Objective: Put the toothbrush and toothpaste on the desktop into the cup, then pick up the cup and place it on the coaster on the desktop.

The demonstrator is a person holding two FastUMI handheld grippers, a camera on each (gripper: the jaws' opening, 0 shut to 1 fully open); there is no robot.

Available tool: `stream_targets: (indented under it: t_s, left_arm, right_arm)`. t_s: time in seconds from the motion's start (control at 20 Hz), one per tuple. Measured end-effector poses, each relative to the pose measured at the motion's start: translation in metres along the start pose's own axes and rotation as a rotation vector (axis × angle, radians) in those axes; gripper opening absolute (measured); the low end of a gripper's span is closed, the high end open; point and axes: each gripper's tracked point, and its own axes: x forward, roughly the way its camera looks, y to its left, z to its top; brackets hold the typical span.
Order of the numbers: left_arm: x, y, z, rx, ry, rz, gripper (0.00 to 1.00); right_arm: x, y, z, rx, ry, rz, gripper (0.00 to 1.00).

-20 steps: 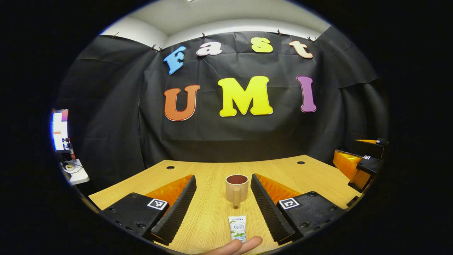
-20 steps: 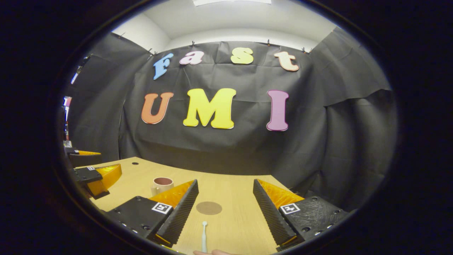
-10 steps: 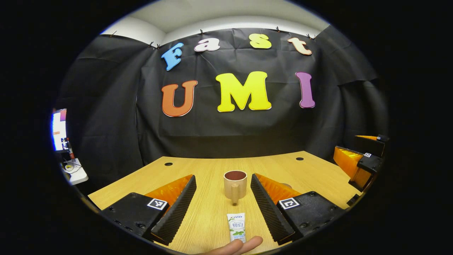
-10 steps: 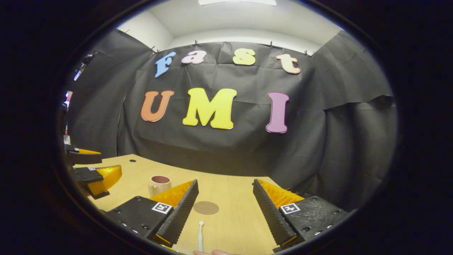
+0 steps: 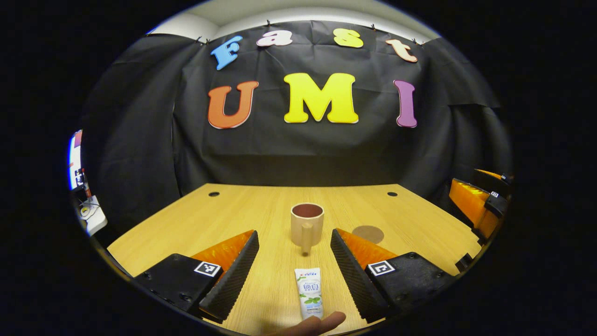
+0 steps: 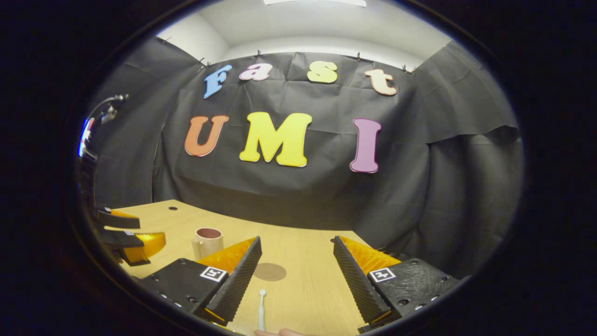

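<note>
Your left gripper (image 5: 295,261) hung wide open over the toothpaste (image 5: 309,292), cup (image 5: 307,223) ahead; your right gripper (image 6: 297,274), also open, straddled the toothbrush (image 6: 261,310) near the coaster (image 6: 270,271).

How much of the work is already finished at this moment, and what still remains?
Nothing is finished. The toothpaste and toothbrush lie on the desktop; the cup looks empty, off the coaster. In hand: the left gripper brackets the toothpaste, the right gripper the toothbrush, both open. Left: grasping, loading, moving the cup.
</note>
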Motion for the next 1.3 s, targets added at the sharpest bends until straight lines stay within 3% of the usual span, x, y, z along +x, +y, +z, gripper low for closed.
stream_targets:
  t_s: [0.45,0.75,0.8,0.85,0.95,1.3]
  left_arm:
    - [0.011,-0.004,-0.084,-0.003,0.277,-0.021,0.99]
    - [0.006,-0.014,-0.113,0.003,0.360,-0.054,0.96]
    - [0.007,-0.015,-0.115,0.014,0.364,-0.051,1.00]
    - [0.008,-0.015,-0.117,0.025,0.367,-0.048,0.92]
    - [0.010,-0.013,-0.124,0.056,0.381,-0.039,0.87]
    - [0.010,-0.025,-0.145,0.044,0.446,-0.085,0.79]
  right_arm:
    - [0.003,-0.007,-0.002,0.008,0.014,-0.013,0.96]
    - [0.009,-0.005,-0.011,-0.001,0.043,-0.021,0.96]
    - [0.008,-0.005,-0.014,-0.008,0.050,-0.022,0.96]
    - [0.010,-0.005,-0.016,-0.015,0.057,-0.025,0.96]
    - [0.012,-0.006,-0.018,-0.020,0.065,-0.030,0.96]
    - [0.016,-0.005,-0.024,-0.008,0.083,-0.018,0.95]
